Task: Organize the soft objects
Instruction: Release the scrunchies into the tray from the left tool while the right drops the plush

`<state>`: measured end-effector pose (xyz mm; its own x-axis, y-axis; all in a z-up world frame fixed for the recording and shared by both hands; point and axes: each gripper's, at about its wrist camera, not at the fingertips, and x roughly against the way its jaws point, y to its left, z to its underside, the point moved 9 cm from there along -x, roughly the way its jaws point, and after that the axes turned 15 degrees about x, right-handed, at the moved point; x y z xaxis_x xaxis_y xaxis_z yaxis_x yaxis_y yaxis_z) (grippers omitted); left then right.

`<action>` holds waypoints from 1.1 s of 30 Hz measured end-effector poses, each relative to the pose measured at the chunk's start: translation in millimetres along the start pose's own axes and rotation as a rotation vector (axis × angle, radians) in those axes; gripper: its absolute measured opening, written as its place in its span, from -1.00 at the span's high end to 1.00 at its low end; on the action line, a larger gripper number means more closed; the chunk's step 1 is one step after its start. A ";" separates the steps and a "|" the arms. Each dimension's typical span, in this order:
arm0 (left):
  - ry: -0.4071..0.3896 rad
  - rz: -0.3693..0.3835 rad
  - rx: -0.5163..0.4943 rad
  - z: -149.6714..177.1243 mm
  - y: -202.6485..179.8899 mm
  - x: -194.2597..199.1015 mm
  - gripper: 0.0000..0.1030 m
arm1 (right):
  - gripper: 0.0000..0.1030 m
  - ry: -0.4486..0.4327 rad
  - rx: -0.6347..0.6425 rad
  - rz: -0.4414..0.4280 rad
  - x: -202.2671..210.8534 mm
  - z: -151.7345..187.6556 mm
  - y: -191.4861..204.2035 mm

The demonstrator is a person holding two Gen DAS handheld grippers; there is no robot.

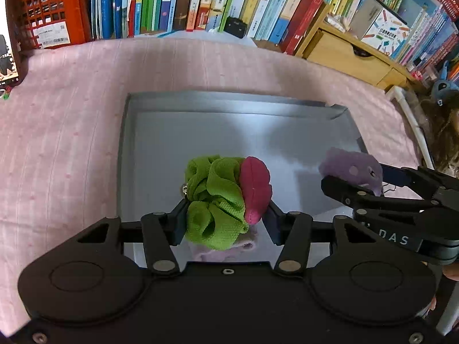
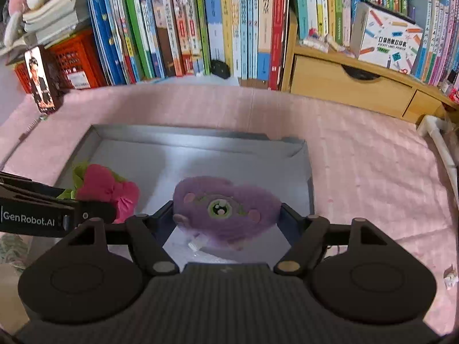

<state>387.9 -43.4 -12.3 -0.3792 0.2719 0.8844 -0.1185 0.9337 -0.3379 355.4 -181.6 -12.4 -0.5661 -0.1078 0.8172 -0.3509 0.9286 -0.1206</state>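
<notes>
The left gripper (image 1: 226, 218) clamps a green-and-pink fabric flower (image 1: 226, 197) at lower centre, over the grey tray (image 1: 127, 154). The right gripper (image 2: 226, 215) squeezes a purple plush heart (image 2: 226, 209) above the tray's right half. Most of the tray floor is bare; books (image 2: 200, 23) line the top.

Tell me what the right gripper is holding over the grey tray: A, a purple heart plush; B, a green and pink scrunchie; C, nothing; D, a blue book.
A: in the right wrist view the right gripper is closed on a purple heart plush above the tray.
</notes>
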 end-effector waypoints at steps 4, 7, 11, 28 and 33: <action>0.019 -0.007 0.001 4.5 1.6 0.2 -0.01 | -0.47 0.037 0.001 -0.018 -7.7 7.8 3.0; 0.036 -0.017 -0.013 9.9 1.2 0.3 -0.02 | -0.47 0.061 -0.003 -0.040 -9.5 13.8 4.3; 0.060 -0.017 -0.015 16.2 1.8 1.5 -0.04 | -0.47 0.086 -0.009 -0.049 -11.2 20.2 4.6; 0.138 -0.042 -0.011 29.1 4.2 -7.6 -0.13 | -0.57 0.165 0.003 -0.064 -17.0 32.8 8.2; 0.138 -0.035 -0.003 28.6 4.5 -6.5 -0.27 | -0.64 0.163 0.004 -0.074 -15.9 33.9 8.6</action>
<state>363.6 -47.6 -28.9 -0.2449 0.2689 0.9315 -0.1266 0.9437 -0.3057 336.1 -184.0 -45.6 -0.4100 -0.1162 0.9046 -0.3906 0.9187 -0.0590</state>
